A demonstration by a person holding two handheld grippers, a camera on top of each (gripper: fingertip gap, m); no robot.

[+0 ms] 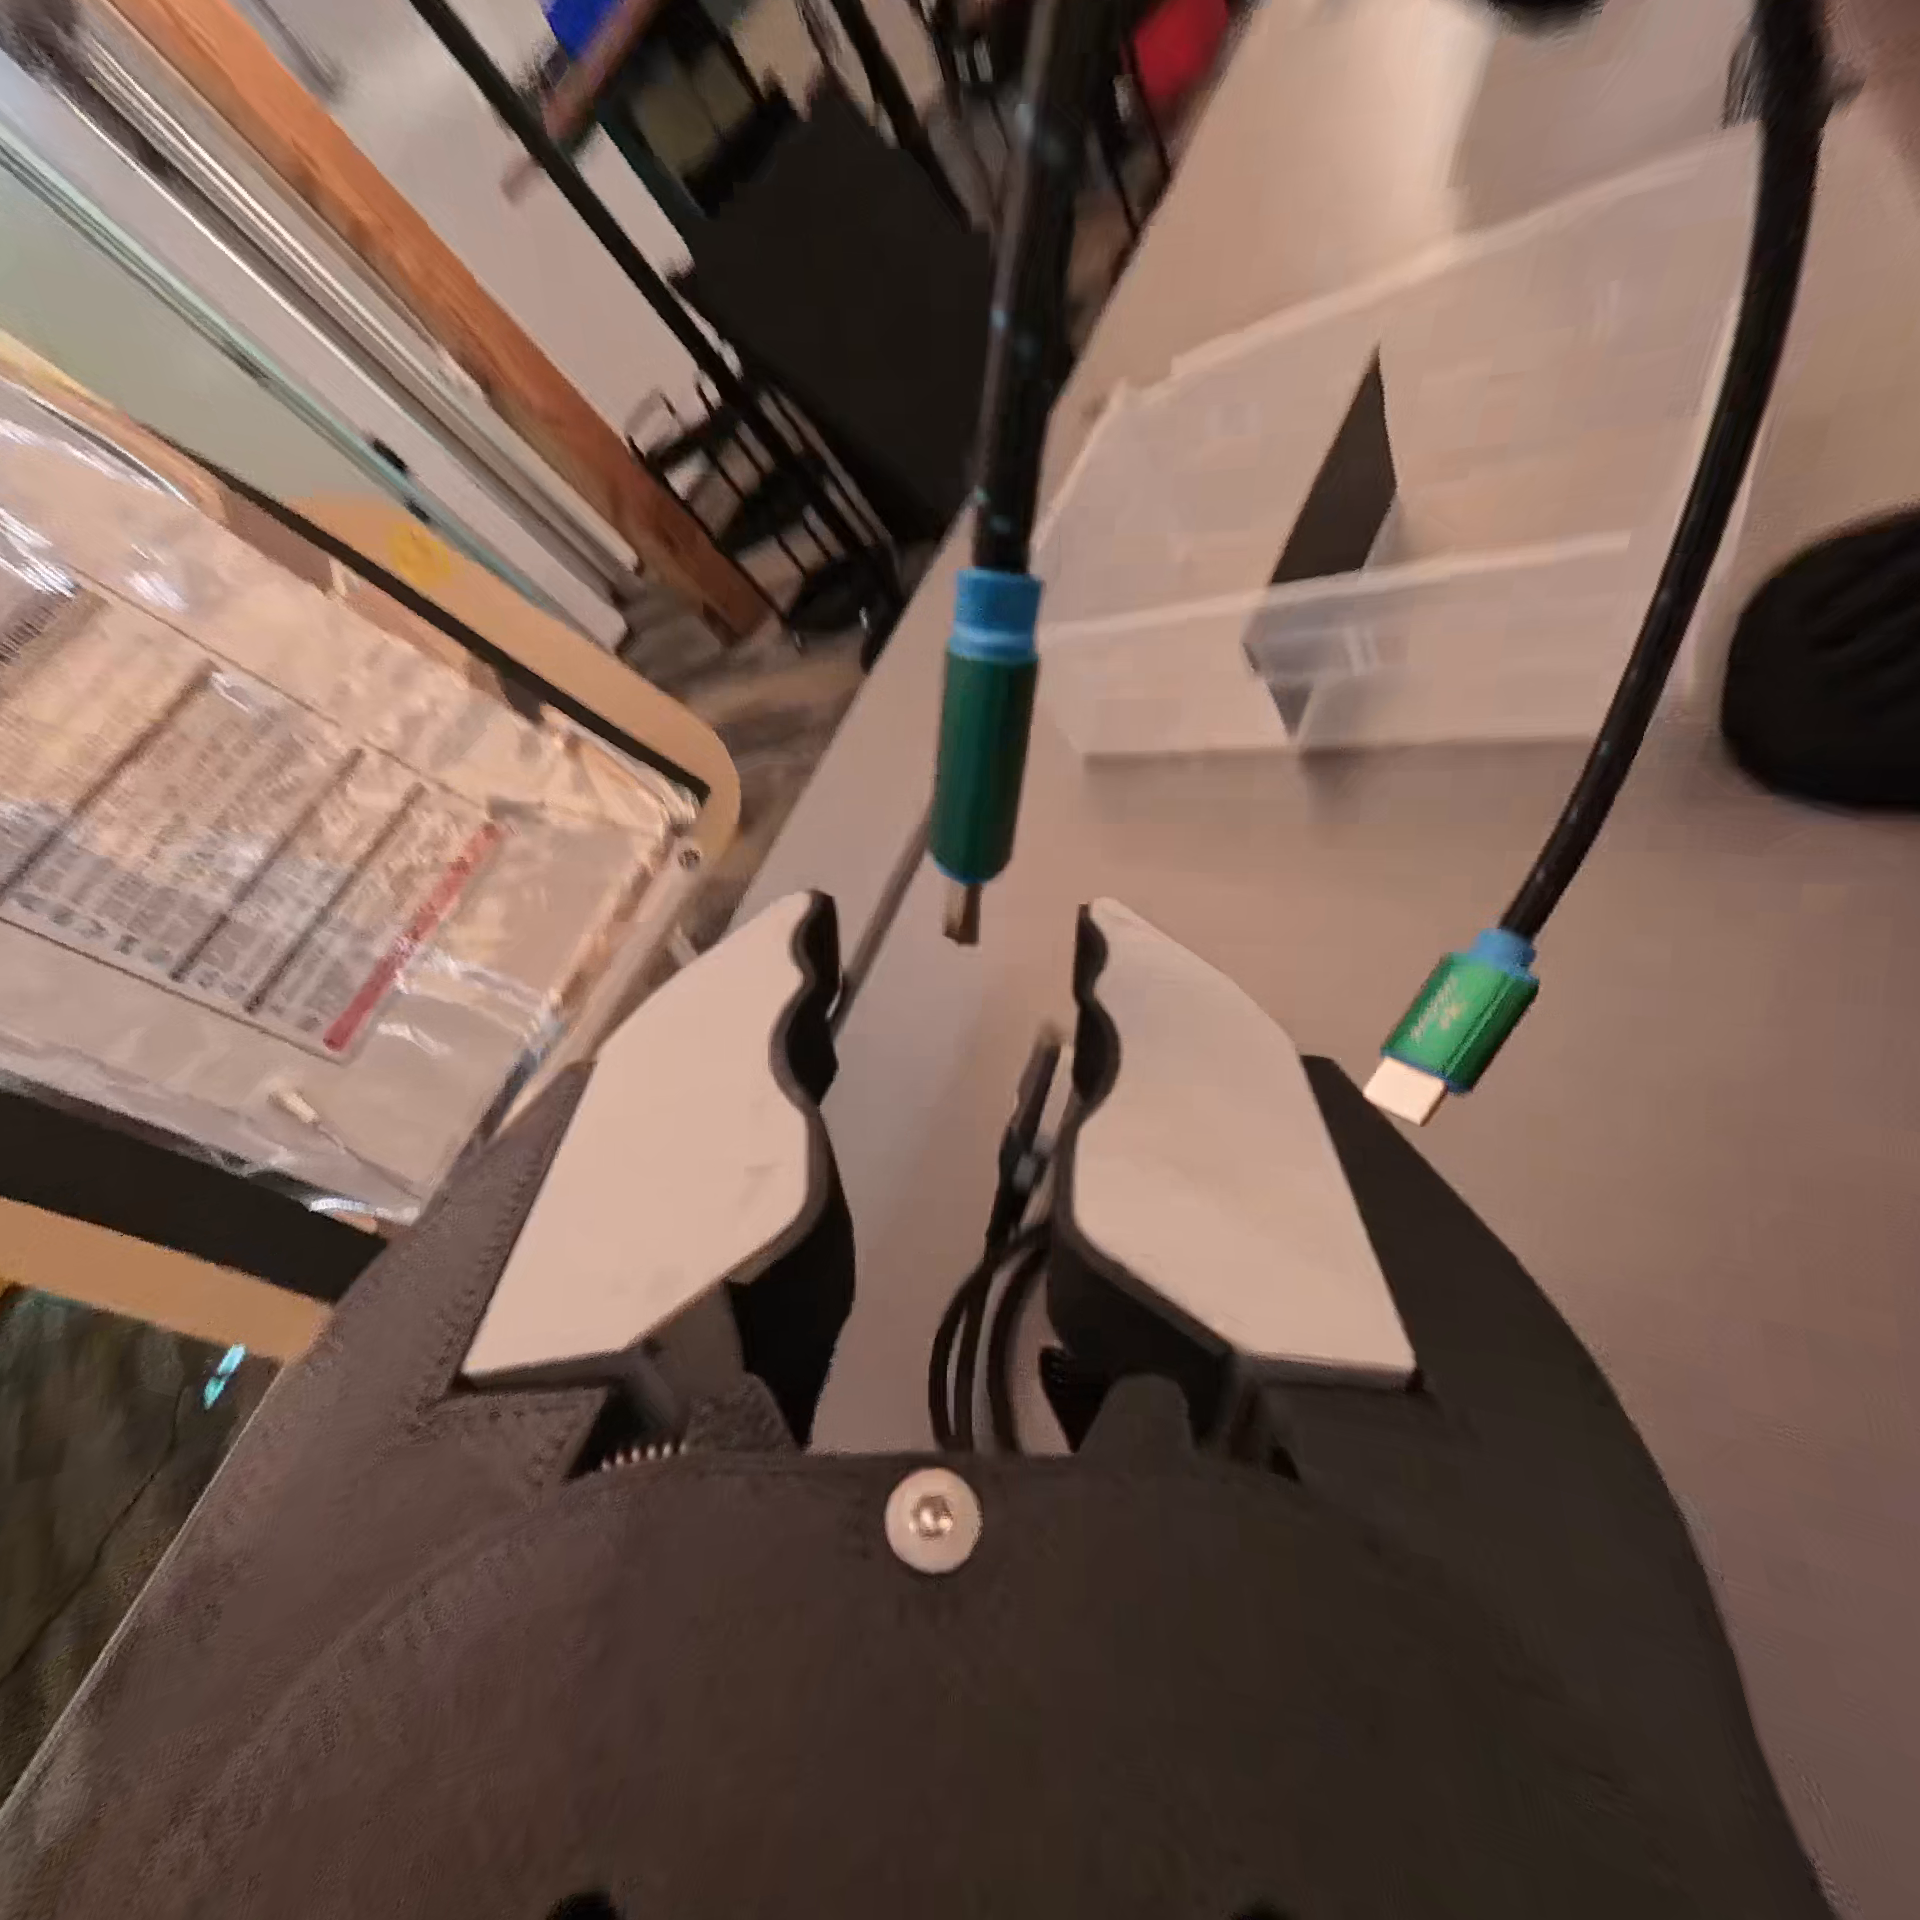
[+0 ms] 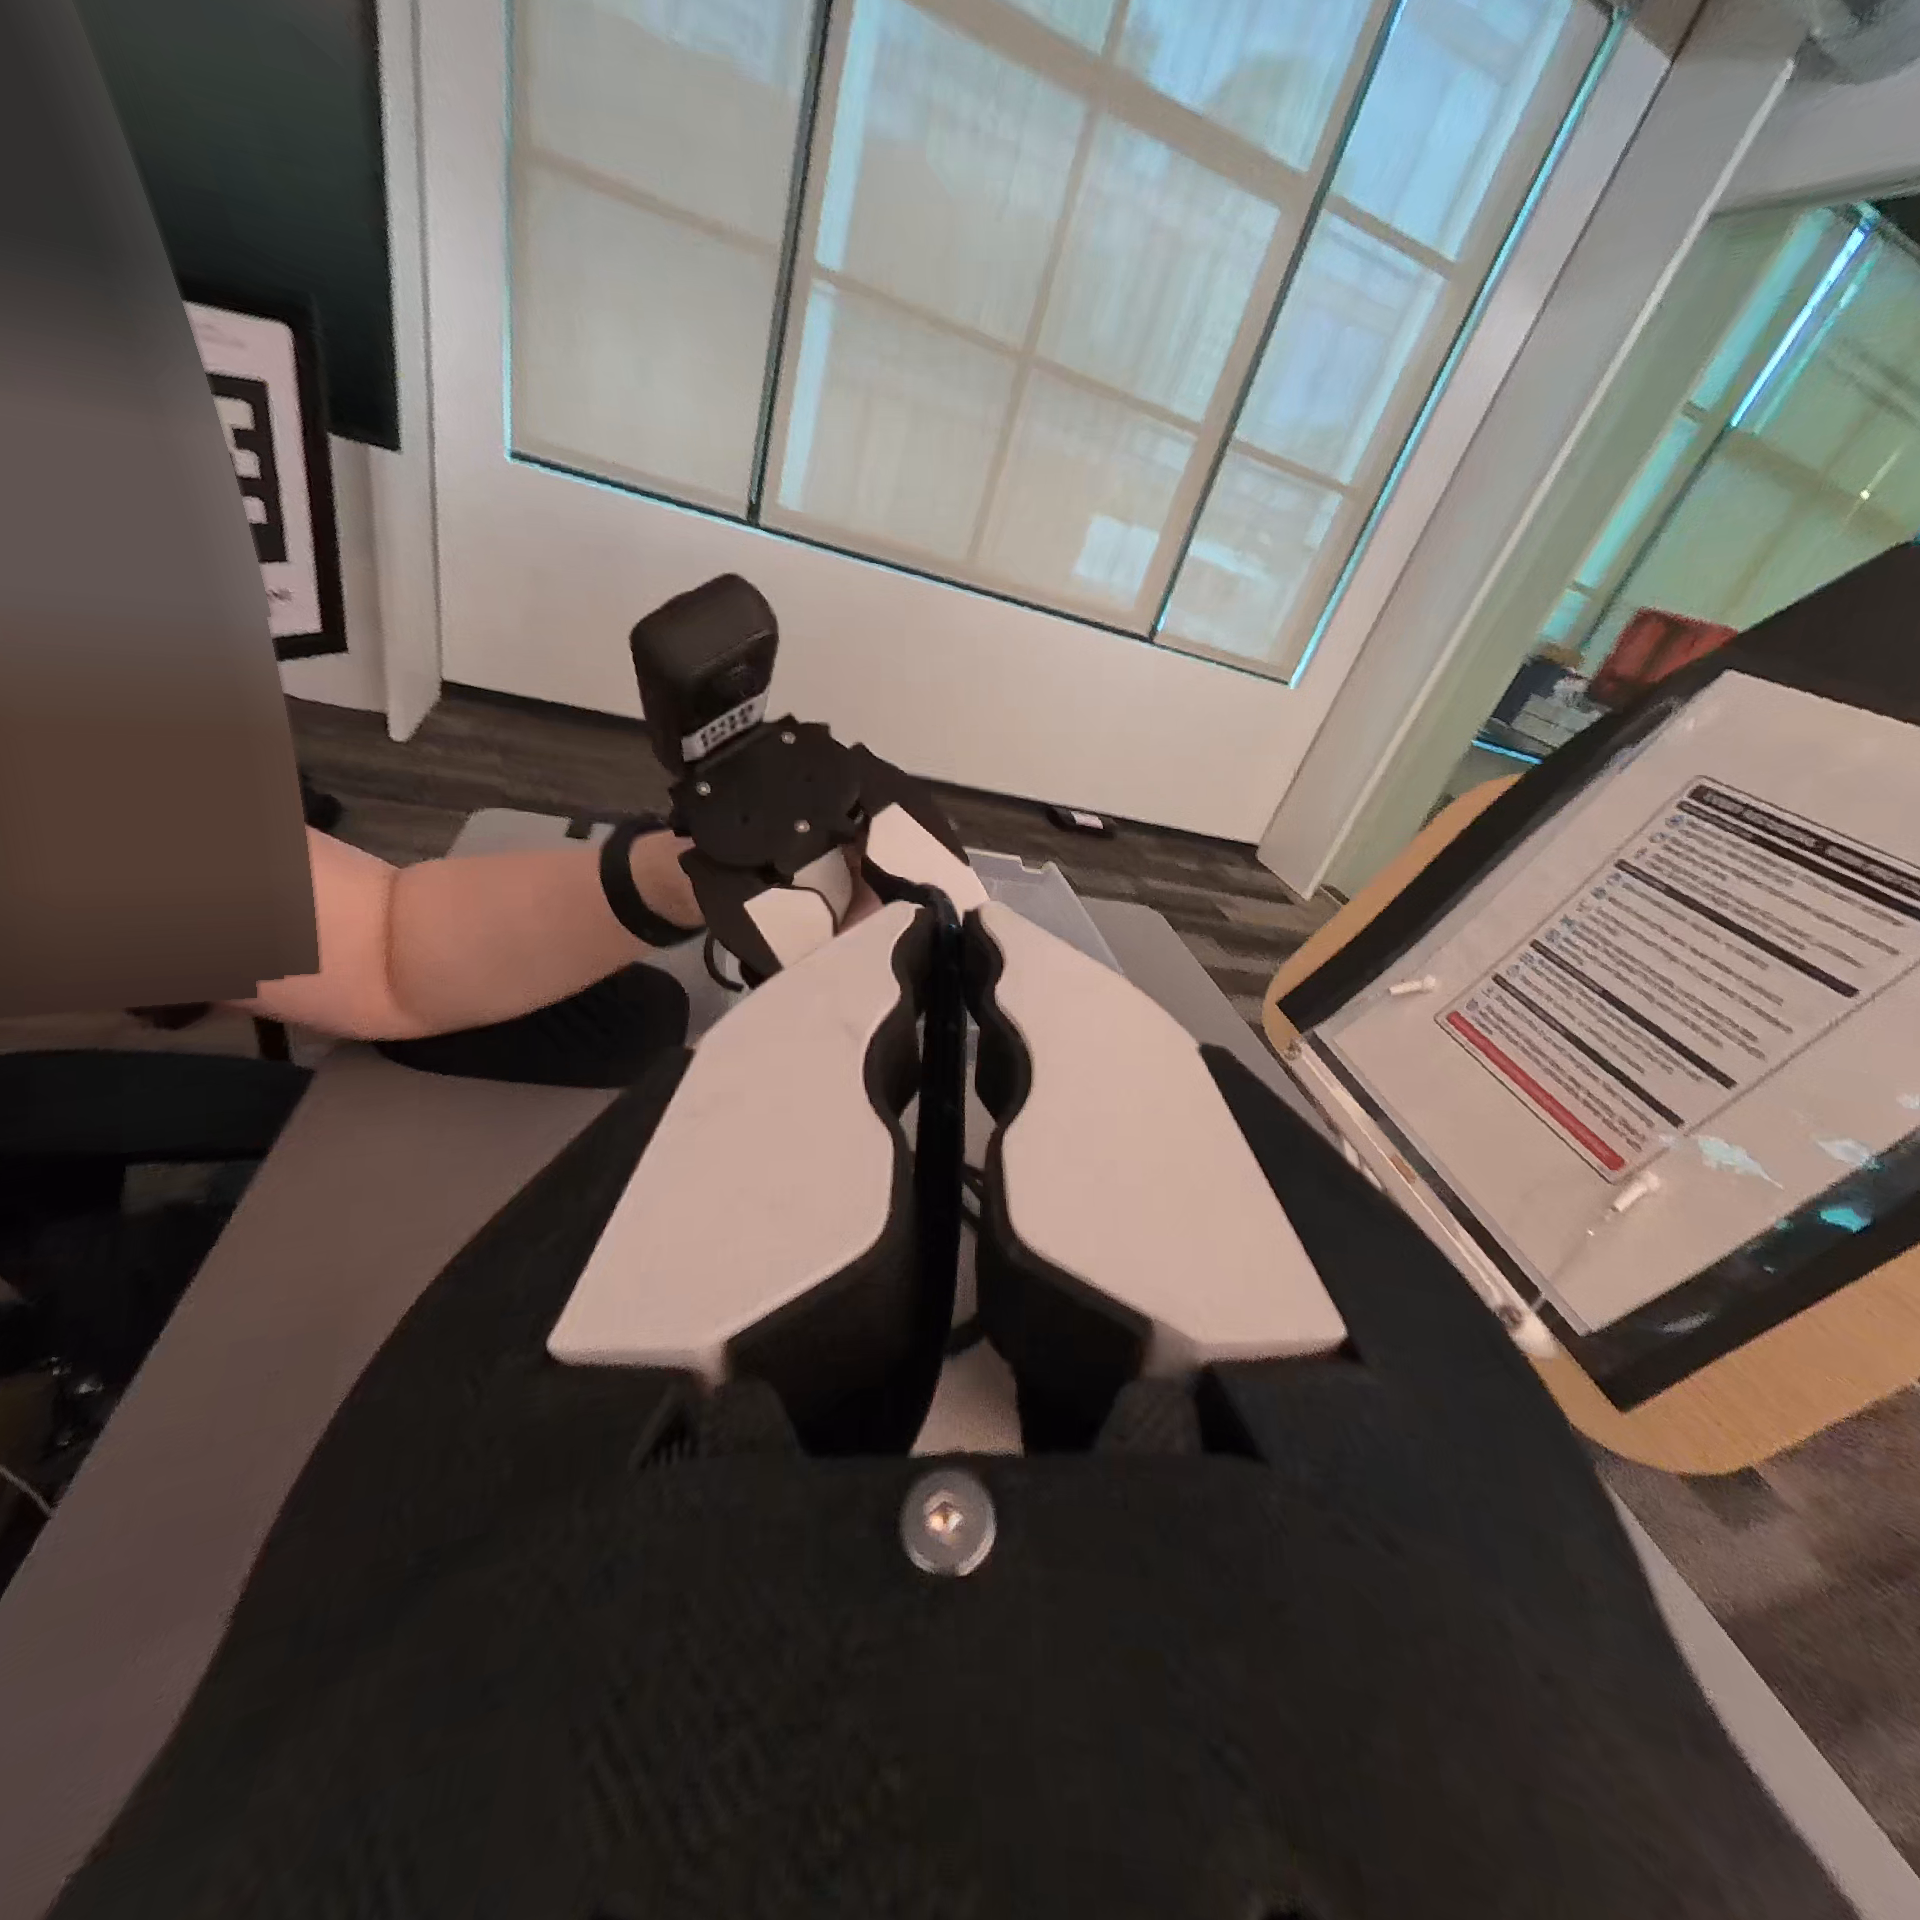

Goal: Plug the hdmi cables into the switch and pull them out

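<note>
We see the long grey bench (image 1: 1299, 883) carrying a clear plastic bin (image 1: 1351, 582). Our left gripper (image 1: 956, 935) stands wide with nothing in it. Our right gripper (image 2: 940, 925) is clamped on a black braided HDMI cable (image 2: 940, 1091). Two green metal HDMI plugs hang in the air: one (image 1: 982, 758) just above the left gripper, another (image 1: 1455, 1029) to its right.

Office/lab, gray table (image 1: 1351, 831), paned window (image 2: 1018, 312), posted notice (image 2: 1662, 987)

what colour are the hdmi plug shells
Green with blue collars, clearest in the left wrist view.
</note>
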